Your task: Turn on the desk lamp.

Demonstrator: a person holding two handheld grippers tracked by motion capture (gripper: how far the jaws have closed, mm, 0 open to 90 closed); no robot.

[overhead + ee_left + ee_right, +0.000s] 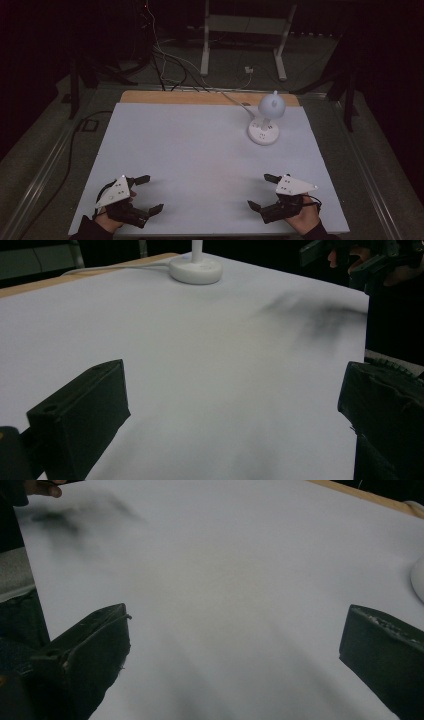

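I am holding my left claw (148, 192) and right claw (260, 191) spread wide and empty over the near edge of the white-covered table (190, 150), presumably readying; the small white round-based desk lamp (266, 120) is standing far right.

Dark room, grey floor (45, 150), cables (165, 60) behind.

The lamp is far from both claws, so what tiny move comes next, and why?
Probably the right gripper should ease forward toward the lamp. It is the nearer one, its jaws stand open and empty, and the lamp is the one thing standing on the white table.
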